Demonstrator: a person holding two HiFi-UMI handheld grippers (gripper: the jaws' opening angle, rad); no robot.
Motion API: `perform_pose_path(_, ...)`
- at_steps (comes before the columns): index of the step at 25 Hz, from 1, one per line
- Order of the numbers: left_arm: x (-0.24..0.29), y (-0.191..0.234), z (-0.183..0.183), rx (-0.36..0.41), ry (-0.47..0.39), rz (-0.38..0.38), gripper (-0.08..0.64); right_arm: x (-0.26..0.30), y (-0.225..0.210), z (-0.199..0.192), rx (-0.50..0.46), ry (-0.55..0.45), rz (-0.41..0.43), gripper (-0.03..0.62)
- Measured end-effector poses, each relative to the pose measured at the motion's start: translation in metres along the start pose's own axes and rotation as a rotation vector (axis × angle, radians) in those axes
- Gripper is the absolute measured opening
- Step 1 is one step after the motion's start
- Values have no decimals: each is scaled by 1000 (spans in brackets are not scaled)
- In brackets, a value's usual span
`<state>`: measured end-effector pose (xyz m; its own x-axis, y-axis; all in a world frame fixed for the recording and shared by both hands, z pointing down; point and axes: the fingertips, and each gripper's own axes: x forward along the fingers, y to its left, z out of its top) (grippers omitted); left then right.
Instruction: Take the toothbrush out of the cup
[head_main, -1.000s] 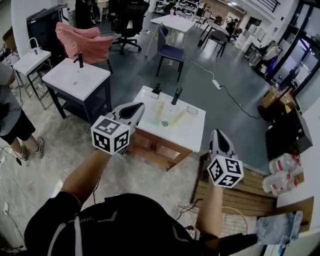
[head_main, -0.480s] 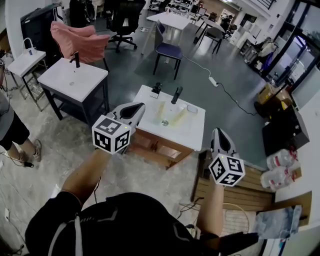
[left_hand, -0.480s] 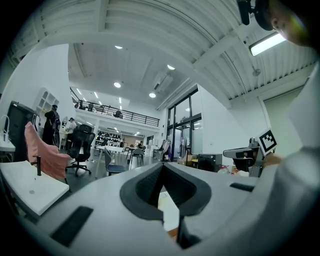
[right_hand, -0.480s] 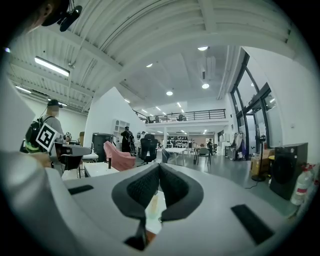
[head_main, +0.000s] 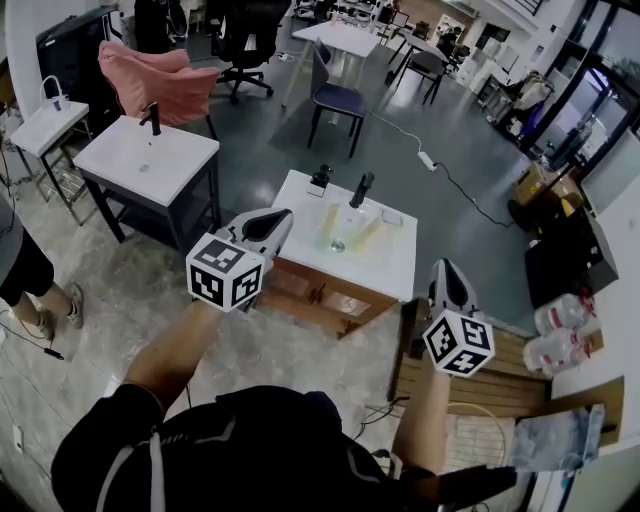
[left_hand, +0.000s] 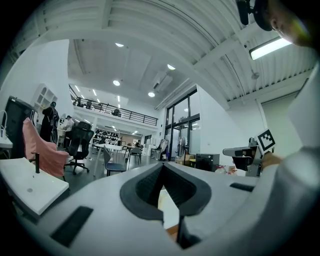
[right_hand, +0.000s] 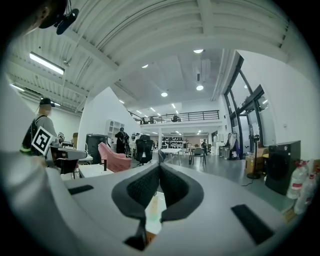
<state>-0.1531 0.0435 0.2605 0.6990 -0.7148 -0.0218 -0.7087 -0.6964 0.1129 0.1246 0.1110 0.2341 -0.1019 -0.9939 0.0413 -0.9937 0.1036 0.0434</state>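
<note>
I see L gripper (head_main: 270, 222) + R gripper (head_main: 447, 272) both clamped tight, nothing between jaws, near white sink unit (head_main: 392, 268); pale items (head_main: 328, 224) on it, maybe cup, too small to tell.

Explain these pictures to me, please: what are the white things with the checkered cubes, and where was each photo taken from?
There is no robot here. A person holds a two-jaw gripper in each hand, and the patterned cubes are part of those grippers.

The head view comes from a camera on the person's head, looking steeply down. It shows the left gripper and the right gripper held out toward a white washstand with a black tap.

The other two pictures come from cameras riding on the grippers, each looking along its own jaws. In both, the jaws are closed together with nothing between them, so nothing is held.

A couple of pale objects lie in the basin, too small to identify from here.
</note>
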Motion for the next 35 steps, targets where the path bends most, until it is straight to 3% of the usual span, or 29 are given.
perform_pose_path(13,34,42,-8,1,1,90,5,72,-5,-2,-30,-24,80,6)
perform_pose_path(19,80,54,-5,23,17,141,5,115,-37,6,-41,-60,102,6)
perform_pose_path(35,208,65,2,64,-4,151,5,226,-122,7,-32,-58,182,15)
